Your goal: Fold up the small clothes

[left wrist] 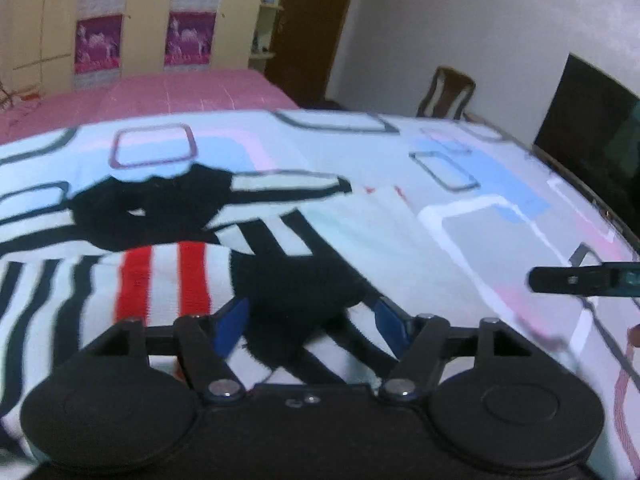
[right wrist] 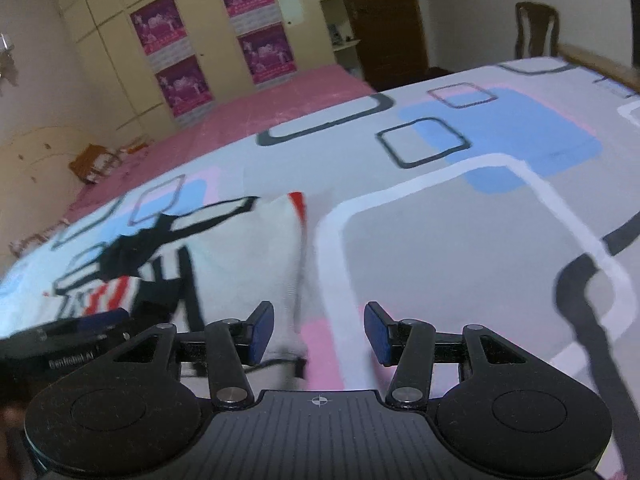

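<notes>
Knitwear, a small white garment with black and red stripes, lies flat on the patterned grey, blue and pink bedsheet. The left gripper is spread over its black patch, pads apart, gripping nothing. The right gripper hangs open at the garment's three-o'clock edge, with bare sheet from twelve to three o'clock.

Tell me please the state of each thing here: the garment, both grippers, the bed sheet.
striped garment: lying partly folded on the sheet
left gripper: open over the garment's black part
right gripper: open, nothing between pads
patterned bed sheet: spread flat
</notes>
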